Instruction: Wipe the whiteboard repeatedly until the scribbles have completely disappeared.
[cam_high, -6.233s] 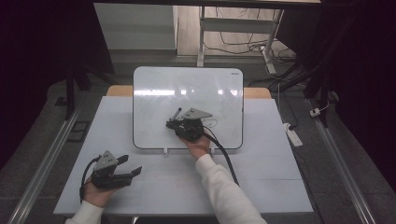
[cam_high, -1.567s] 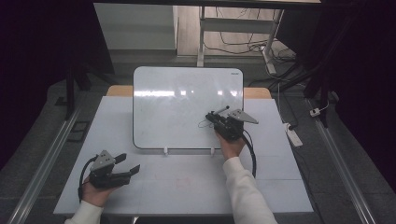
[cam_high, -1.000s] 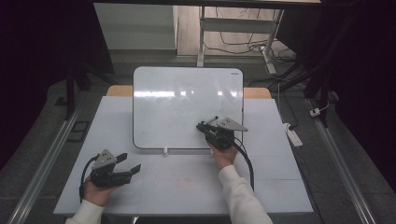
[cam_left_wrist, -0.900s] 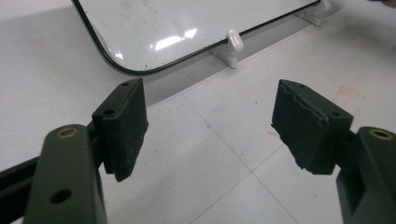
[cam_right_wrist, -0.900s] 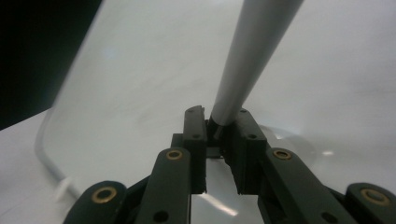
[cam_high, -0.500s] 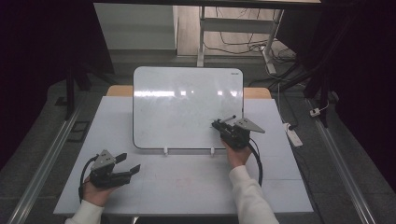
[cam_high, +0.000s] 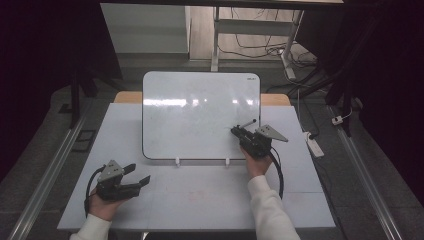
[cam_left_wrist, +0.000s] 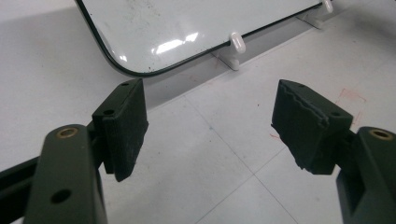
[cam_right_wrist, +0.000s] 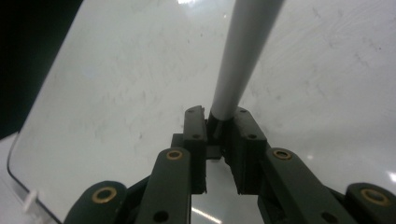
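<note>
A person works a whiteboard (cam_high: 200, 115) propped on a white table (cam_high: 200, 200), a claw in each hand. The right claw (cam_high: 239, 131) is clenched on a grey pen (cam_right_wrist: 243, 56), its jaws pinching the barrel near one end so that the rest of it points up and away over the board's right half. In the right gripper view the pen runs from between the jaws toward the far part of the glossy surface, which bears only faint smudges; its tip is out of frame, so whether it touches the board cannot be told. The grip low on the barrel probably keeps the jaws clear of the surface while the pen does the work.

The left claw (cam_high: 137, 175) rests released, jaws wide with nothing between them, on the near left of the table, just short of the board's bottom-left corner (cam_left_wrist: 116, 65). Parked there, it looks to be kept out of the working hand's way.
</note>
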